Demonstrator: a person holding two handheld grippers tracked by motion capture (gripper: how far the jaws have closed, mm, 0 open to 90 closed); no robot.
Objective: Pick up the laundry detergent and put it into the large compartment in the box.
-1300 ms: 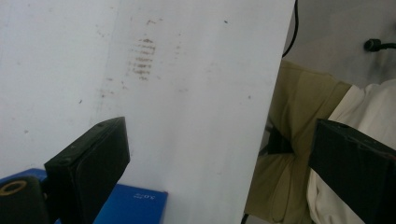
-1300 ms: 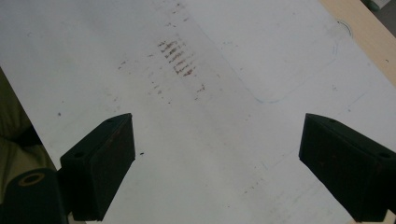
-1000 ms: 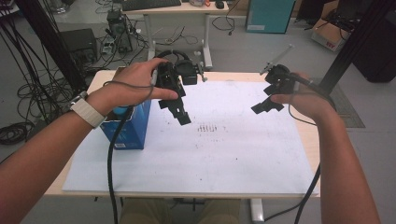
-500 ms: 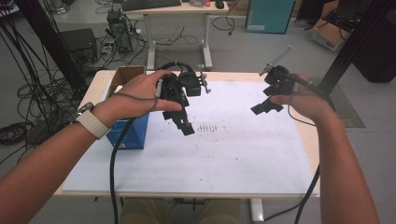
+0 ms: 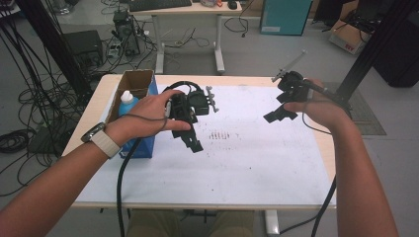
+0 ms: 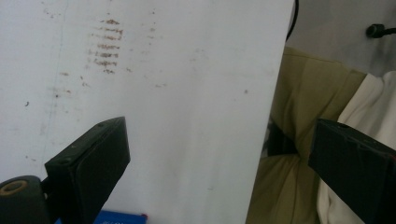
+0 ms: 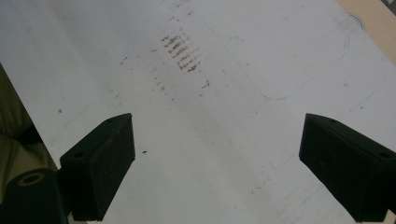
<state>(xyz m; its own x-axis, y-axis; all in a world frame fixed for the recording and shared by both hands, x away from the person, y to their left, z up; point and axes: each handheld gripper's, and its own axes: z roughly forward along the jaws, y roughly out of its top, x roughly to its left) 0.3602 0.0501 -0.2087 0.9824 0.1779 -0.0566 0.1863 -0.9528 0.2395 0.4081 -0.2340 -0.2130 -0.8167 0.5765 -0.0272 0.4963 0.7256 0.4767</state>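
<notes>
From above, the person's left hand holds the left gripper (image 5: 190, 140) over the white sheet (image 5: 247, 163) that covers the tabletop, a little in from the left edge and toward the far side; its black jaws point down at the sheet with nothing between them. Just beside that hand, at the far left corner, stands an open cardboard box (image 5: 134, 84) with blue sides, and a white bottle with a blue cap (image 5: 127, 102) sits inside it. The right gripper (image 5: 279, 114) hangs near the far right corner, held well apart from the left one, above bare sheet. In the left gripper view the two jaws stand spread wide over the white sheet (image 6: 177, 93), empty, with a patch of brown smudge marks (image 6: 106, 46) farther off and the person's khaki trousers (image 6: 299, 116) past the sheet's edge. In the right gripper view the jaws are likewise wide apart and empty above the sheet (image 7: 224, 140), with the same smudge marks (image 7: 181, 52) ahead.
</notes>
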